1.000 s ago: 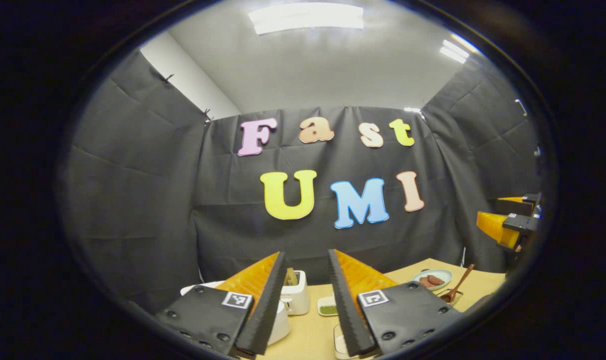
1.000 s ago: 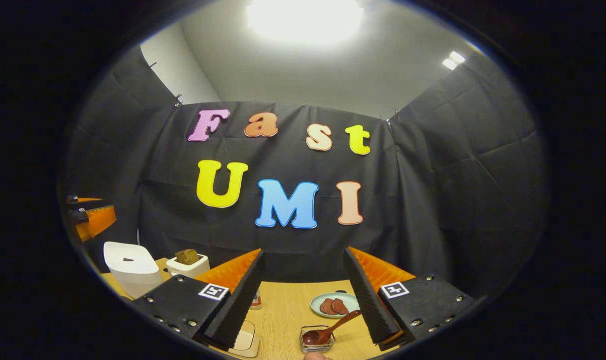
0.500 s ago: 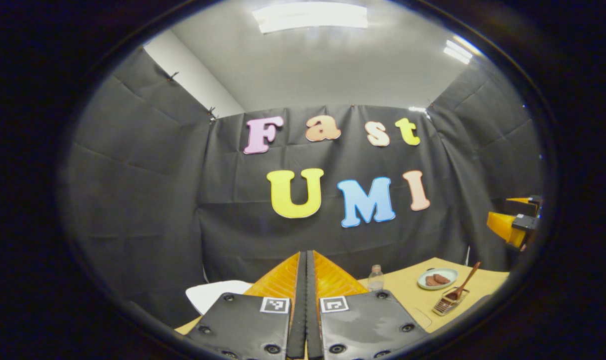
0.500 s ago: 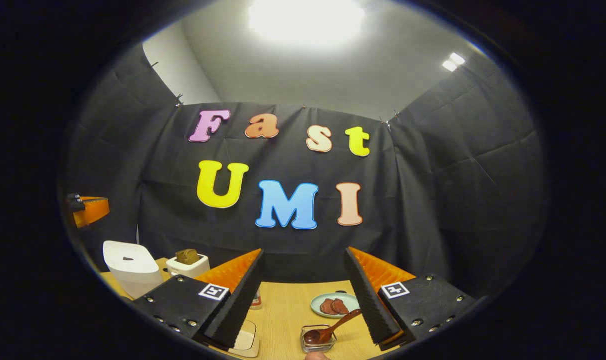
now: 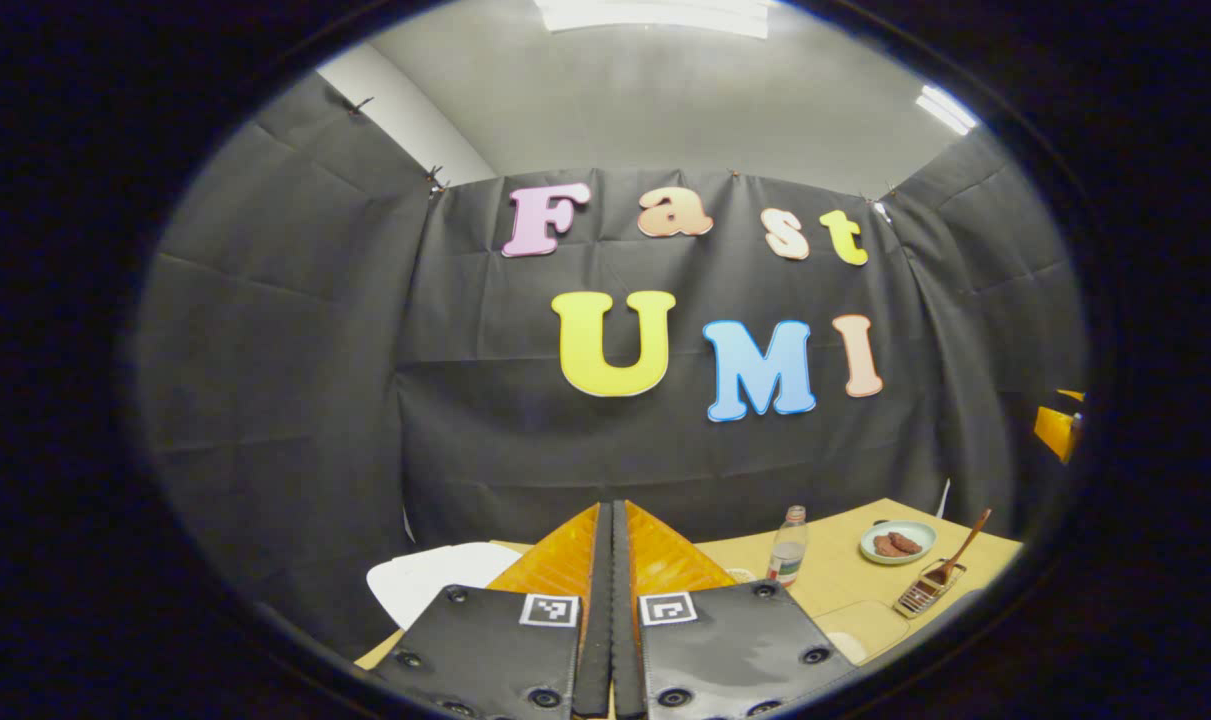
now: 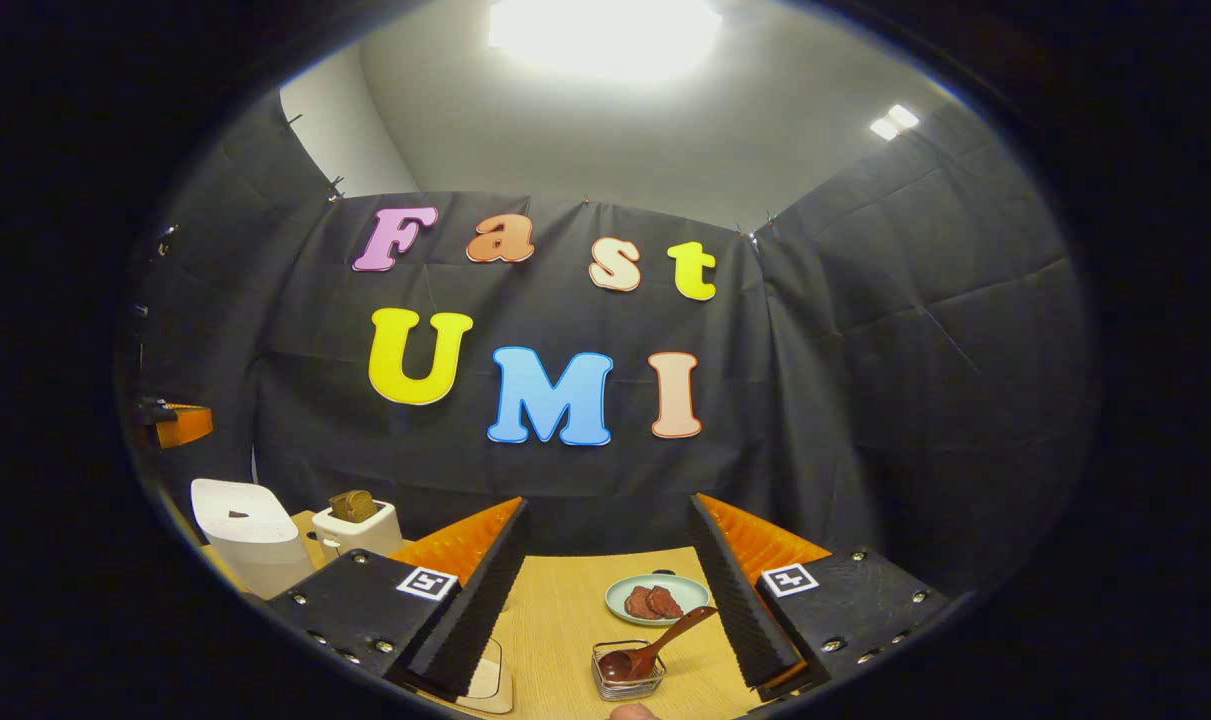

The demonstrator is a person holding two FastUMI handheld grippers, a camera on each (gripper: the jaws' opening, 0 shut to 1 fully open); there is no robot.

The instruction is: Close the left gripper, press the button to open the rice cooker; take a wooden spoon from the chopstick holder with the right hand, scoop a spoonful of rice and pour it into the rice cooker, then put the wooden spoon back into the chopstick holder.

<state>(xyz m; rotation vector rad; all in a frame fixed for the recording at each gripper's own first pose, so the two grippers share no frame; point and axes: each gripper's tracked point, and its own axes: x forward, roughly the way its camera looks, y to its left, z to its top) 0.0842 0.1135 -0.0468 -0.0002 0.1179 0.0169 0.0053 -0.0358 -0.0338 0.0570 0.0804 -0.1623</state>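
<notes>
In the left gripper view my left gripper (image 5: 612, 515) is shut, its fingers pressed together with nothing between them. It hangs above the table, with the white rice cooker (image 5: 430, 585), lid down, just left of and below the fingers. Far right, the wooden spoon (image 5: 960, 548) leans in the small chopstick holder (image 5: 920, 598). In the right gripper view my right gripper (image 6: 607, 508) is open and empty above the table. The wooden spoon (image 6: 660, 648) rests in the holder (image 6: 625, 678) below and between its fingers. The rice cooker (image 6: 245, 525) stands far left.
A toaster (image 6: 357, 528) with bread stands beside the cooker. A plate of dark slices (image 6: 657, 598) lies behind the holder, and a small bottle (image 5: 787, 545) stands mid-table. A pale square container (image 6: 487, 685) sits partly behind my right gripper's left finger. The other gripper (image 6: 180, 422) shows at the left edge.
My left gripper went from open to shut, then swung so the cooker sits left of its fingers. The right gripper stayed open and barely shifted.
</notes>
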